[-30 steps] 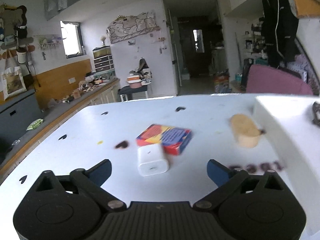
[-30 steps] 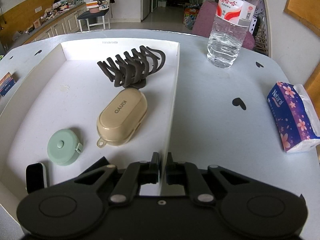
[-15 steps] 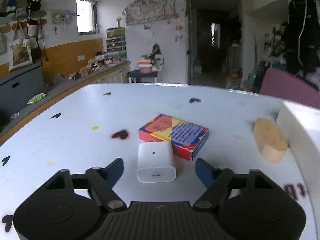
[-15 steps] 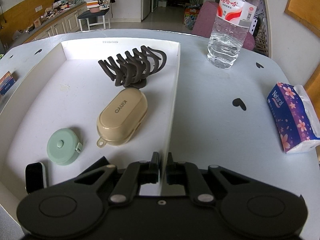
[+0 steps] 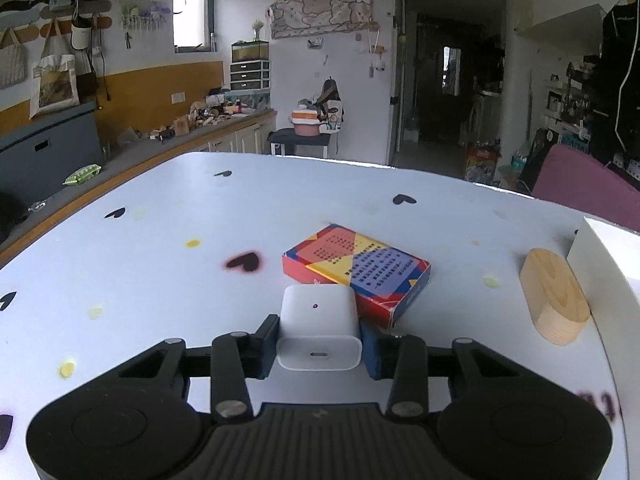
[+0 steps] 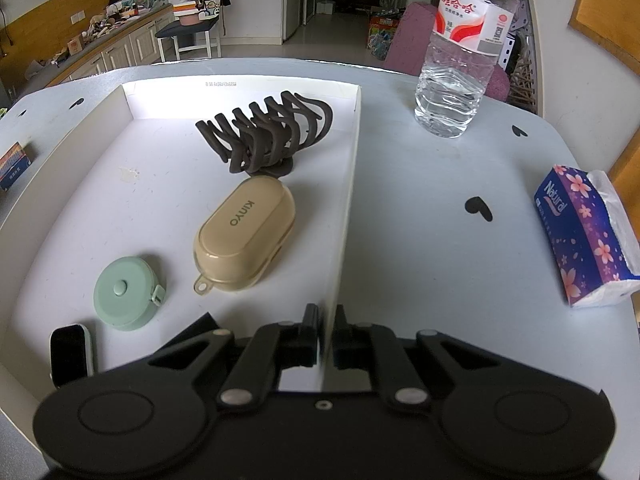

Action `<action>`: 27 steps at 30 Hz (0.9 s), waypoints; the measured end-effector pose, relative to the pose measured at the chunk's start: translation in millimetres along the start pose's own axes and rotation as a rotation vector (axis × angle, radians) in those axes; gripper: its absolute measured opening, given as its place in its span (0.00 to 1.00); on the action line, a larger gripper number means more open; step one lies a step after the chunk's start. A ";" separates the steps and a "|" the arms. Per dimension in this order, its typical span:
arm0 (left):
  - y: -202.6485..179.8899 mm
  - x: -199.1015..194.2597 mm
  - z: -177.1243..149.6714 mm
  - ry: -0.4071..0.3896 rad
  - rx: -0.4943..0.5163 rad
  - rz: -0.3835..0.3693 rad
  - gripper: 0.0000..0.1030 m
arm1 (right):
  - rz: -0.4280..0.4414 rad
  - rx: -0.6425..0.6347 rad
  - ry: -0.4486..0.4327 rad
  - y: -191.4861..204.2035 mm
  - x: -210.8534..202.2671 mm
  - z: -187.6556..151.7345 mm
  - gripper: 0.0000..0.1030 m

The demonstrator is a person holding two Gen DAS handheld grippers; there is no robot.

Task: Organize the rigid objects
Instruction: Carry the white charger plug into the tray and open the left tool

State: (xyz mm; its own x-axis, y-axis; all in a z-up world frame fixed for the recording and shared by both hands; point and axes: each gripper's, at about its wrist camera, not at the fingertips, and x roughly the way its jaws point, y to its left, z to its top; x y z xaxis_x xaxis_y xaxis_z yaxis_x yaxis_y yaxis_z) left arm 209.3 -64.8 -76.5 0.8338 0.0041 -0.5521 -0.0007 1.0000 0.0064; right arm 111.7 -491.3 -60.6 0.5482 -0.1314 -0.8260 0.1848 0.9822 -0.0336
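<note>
1. Left claw [image 5: 319, 346], jaws just closing, pressed on white charger [image 5: 318, 322] resting on worktop [image 5: 160, 264].
2. Beyond the charger, touching it: colourful card box [image 5: 356, 270].
3. Right of the charger: wooden block [image 5: 554, 296] against white tray [image 6: 347, 208].
4. Right claw [image 6: 324, 340] clamped on tray wall.

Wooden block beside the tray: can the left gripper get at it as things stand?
Probably not yet. The left gripper has just closed on the white charger, so its jaws are occupied. The wooden block lies uncovered against the tray wall; only that side looks tight.
</note>
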 end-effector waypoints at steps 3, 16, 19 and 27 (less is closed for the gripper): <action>4.7 -2.1 0.0 -0.018 -0.033 0.005 0.42 | 0.000 0.000 0.000 -0.4 0.1 0.1 0.07; -4.3 -3.1 -4.5 0.027 0.007 0.008 0.43 | -0.001 0.000 0.000 0.1 -0.1 -0.1 0.07; -4.3 -2.6 -4.5 0.029 0.009 0.008 0.51 | -0.002 -0.002 0.000 0.3 -0.3 0.0 0.07; -2.6 5.7 0.1 0.035 -0.005 0.008 0.60 | -0.003 -0.004 0.000 -0.2 -0.3 0.0 0.07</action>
State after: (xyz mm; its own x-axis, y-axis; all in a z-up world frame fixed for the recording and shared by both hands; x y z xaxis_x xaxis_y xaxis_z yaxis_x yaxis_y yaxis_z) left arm 214.1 -67.4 -79.6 0.8142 0.0126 -0.5805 -0.0103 0.9999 0.0073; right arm 111.5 -491.4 -60.3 0.5474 -0.1341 -0.8260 0.1834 0.9823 -0.0380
